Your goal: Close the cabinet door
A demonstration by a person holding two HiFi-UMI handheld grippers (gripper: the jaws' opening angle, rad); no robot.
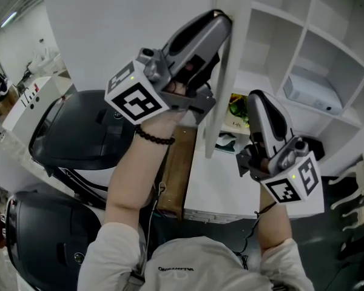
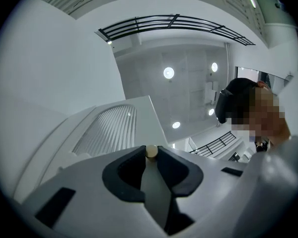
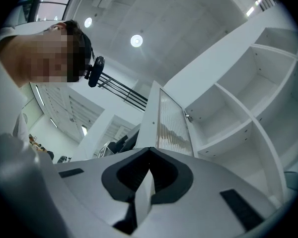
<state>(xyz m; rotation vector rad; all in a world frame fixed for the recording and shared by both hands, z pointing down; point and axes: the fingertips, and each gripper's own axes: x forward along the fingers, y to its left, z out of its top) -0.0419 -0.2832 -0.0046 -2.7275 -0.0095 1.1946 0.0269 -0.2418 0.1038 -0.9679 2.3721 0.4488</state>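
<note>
Left hand-held gripper (image 1: 224, 20) is pinching the small cream round knob (image 2: 151, 151) of the tall white ribbed-glass cabinet door (image 1: 217, 123), jaws narrow. Door is standing open, upright, edge-on. The white shelved cabinet (image 1: 327, 41) is lying to its right, so the closing swing is probably going rightward. Right hand-held gripper (image 1: 256, 97), jaws together, is hovering beside.

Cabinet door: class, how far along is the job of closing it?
Done: the left gripper is shut on the knob. In hand: that grip. The right gripper is shut and empty, near the door. Left: the door stands wide open, edge-on in the head view, with the shelves exposed, so the whole swing shut is yet to do.
</note>
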